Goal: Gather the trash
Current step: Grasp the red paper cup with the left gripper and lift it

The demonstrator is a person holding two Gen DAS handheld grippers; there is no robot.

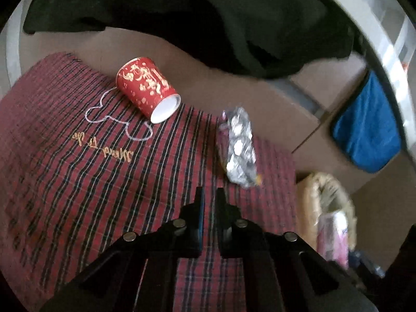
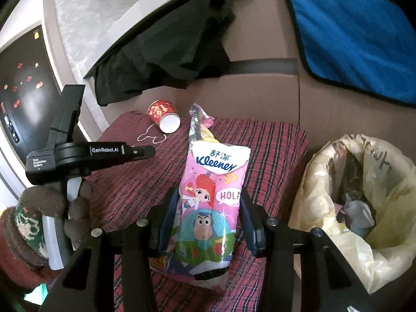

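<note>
A red paper cup lies on its side on the red plaid cushion. Right of it lies a crumpled silver foil wrapper, just ahead of my left gripper, which is shut with nothing in it. My right gripper is shut on a pink Kleenex tissue pack, held above the cushion beside the yellow trash bag. Behind the pack, the wrapper shows only its end.
A black garment drapes over the brown sofa back. A blue towel hangs at the right. A gloved hand holds the left gripper. The trash bag holds crumpled scraps.
</note>
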